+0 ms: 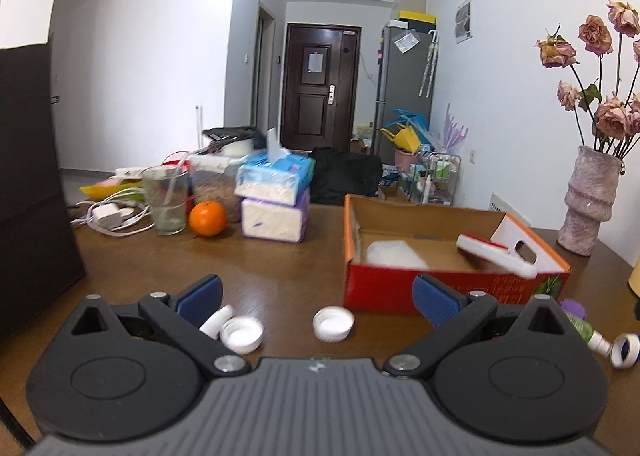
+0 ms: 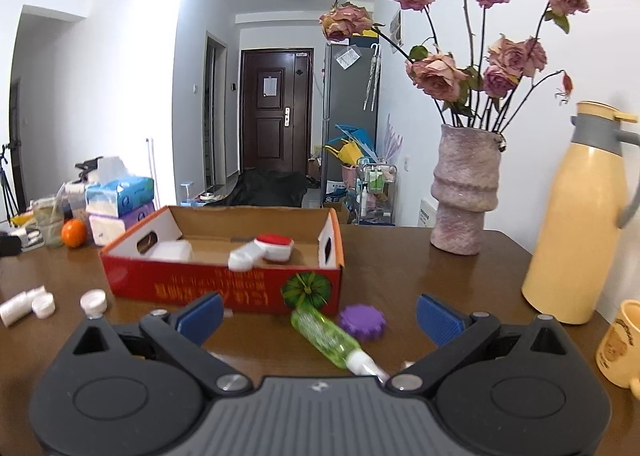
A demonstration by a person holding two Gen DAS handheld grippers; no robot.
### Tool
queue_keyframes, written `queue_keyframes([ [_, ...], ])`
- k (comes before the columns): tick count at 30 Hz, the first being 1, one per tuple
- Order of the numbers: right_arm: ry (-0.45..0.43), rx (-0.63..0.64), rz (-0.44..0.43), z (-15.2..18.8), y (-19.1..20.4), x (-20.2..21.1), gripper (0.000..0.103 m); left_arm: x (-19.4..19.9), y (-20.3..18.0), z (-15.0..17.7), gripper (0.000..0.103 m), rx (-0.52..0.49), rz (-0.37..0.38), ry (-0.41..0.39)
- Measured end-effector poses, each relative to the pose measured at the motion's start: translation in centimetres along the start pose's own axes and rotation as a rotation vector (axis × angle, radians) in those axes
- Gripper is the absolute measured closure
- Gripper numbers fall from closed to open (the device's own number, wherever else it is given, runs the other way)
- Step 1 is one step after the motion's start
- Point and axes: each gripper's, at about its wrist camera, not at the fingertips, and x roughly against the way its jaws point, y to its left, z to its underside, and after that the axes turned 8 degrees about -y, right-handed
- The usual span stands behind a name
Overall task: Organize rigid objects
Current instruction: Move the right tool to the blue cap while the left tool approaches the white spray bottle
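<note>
An open red cardboard box (image 1: 440,288) (image 2: 208,284) lies on the brown table, holding a red-and-white brush (image 1: 494,254) (image 2: 264,250) and a white block (image 1: 394,254) (image 2: 172,252). My left gripper (image 1: 316,296) is open above two white caps (image 1: 333,323) (image 1: 241,334) and a small white tube (image 1: 216,321). My right gripper (image 2: 320,310) is open over a green bottle (image 2: 328,334) lying on its side, next to a purple toothed cap (image 2: 362,321). At the right edge of the left wrist view lies a white ring (image 1: 626,350).
Tissue packs (image 1: 276,192), an orange (image 1: 207,218), a glass (image 1: 166,200) and white chargers (image 1: 110,216) crowd the far left. A vase of dried roses (image 2: 464,196), a yellow thermos (image 2: 576,232) and a yellow mug (image 2: 622,340) stand at the right. A dark panel (image 1: 32,184) is at the left.
</note>
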Motion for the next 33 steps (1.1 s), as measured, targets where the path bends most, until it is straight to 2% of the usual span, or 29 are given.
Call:
queue_keyframes([
  [11,0.011,0.038,0.034,3.5,-2.6,4.1,0.0,3.3,3.7,3.4,0.0,-0.019,-0.073,0.046],
  [24,0.038,0.01,0.072,5.7,-6.0,4.1,0.001,4.6,7.1,4.5,0.0,-0.013,-0.131,0.06],
  [26,0.048,0.011,0.085,5.9,-6.5,3.4,0.002,4.6,7.4,4.6,0.0,-0.012,-0.135,0.063],
  [33,0.14,0.04,0.139,6.9,-9.5,-0.2,0.019,3.6,8.0,4.8,0.0,-0.005,-0.153,0.084],
])
